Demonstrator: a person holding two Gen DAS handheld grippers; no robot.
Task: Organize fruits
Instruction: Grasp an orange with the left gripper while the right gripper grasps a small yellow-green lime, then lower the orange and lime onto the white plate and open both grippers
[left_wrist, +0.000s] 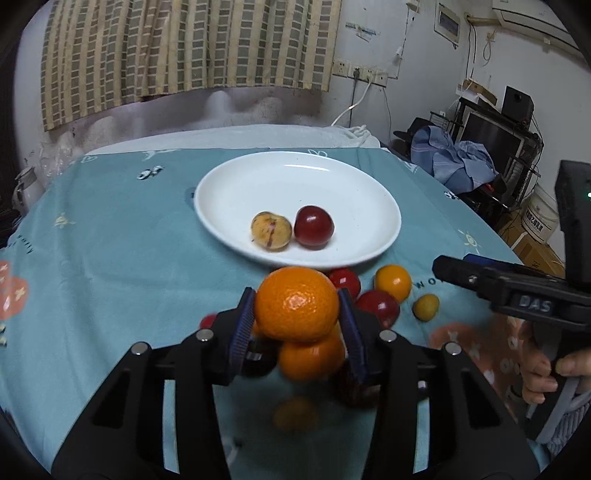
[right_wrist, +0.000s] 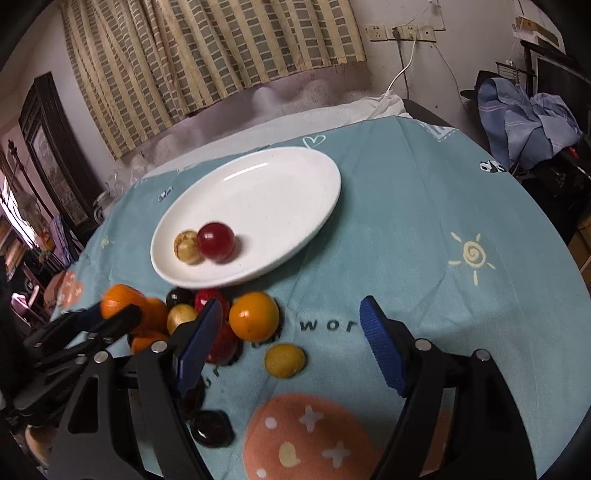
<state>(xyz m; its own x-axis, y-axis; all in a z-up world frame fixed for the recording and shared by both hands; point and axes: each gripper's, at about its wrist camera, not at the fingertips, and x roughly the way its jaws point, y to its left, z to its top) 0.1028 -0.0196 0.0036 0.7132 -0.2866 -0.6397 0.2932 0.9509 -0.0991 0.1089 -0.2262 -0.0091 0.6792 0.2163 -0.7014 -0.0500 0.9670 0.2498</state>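
Loose fruit pile (right_wrist: 221, 325) crowds the white plate (right_wrist: 295, 177).

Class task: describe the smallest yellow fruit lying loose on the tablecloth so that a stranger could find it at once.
Start at the white plate on the teal tablecloth. Below its near rim lies a cluster of fruit; the small yellow fruit sits alone at the cluster's near edge, just below the larger orange fruit. It is paler, smaller and touches nothing.

- A lived-in home room.
- Checked curtain (left_wrist: 184, 48) over the window.
- Cartoon-print cloth (right_wrist: 424, 240) covering the table.
- Clothes (left_wrist: 454, 158) heaped beside a monitor (left_wrist: 491, 136).
- Wall sockets (right_wrist: 402, 33), air conditioner (left_wrist: 535, 14).
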